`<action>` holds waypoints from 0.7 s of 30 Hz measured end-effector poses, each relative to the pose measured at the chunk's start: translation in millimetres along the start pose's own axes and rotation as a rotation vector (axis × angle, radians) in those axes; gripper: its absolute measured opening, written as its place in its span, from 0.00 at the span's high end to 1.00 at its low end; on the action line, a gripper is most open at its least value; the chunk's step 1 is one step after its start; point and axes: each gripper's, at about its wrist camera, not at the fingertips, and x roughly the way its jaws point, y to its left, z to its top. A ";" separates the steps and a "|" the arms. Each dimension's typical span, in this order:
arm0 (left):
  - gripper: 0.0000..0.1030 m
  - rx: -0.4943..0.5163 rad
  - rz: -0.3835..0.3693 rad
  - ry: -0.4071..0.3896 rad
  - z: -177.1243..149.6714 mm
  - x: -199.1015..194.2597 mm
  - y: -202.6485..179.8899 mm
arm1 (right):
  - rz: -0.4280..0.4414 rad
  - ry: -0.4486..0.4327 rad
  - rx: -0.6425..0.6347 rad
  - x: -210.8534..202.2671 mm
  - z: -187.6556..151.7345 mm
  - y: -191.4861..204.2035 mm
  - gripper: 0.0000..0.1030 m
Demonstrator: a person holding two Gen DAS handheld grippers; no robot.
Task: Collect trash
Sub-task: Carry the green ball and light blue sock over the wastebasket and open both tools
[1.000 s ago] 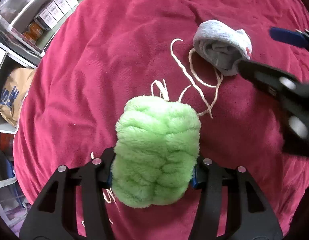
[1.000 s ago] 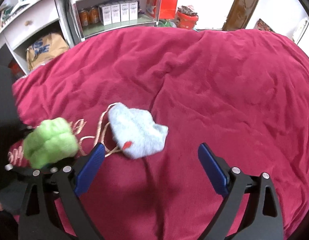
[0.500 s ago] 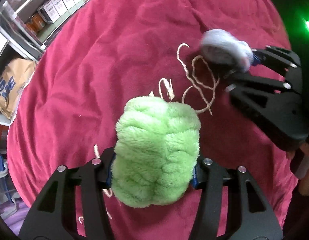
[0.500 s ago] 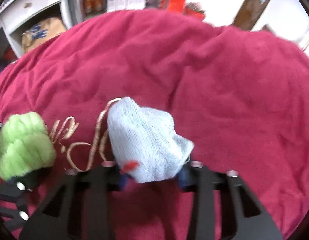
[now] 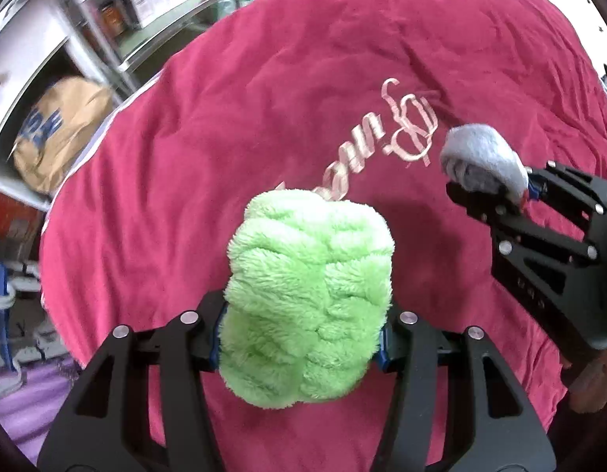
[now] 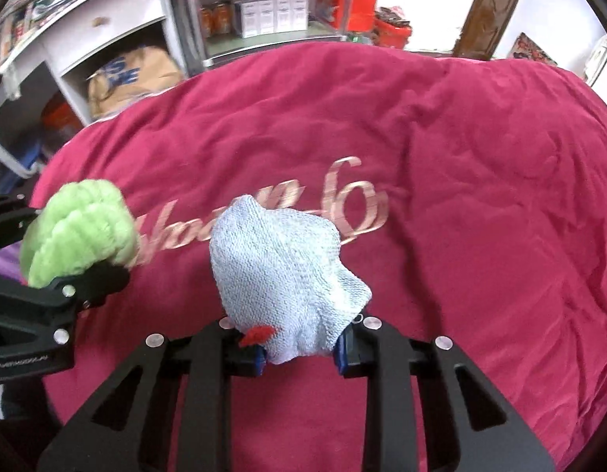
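Grippers both loaded: left gripper (image 5: 299, 348) pinches fluffy green plush wad (image 5: 309, 299), right gripper (image 6: 301, 354) pinches pale-blue knitted sock (image 6: 280, 271), apparently lifted over crimson blanket's (image 6: 480, 196) middle; no bin visible.

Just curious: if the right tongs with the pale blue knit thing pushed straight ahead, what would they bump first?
Probably the red blanket with its gold lettering, since the right tongs tilt down toward it. Depth is hard to judge.
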 end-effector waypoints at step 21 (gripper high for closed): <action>0.49 -0.184 0.127 -0.035 -98.1 -42.2 119.2 | 0.142 -0.004 -0.122 -13.7 1.0 174.4 0.77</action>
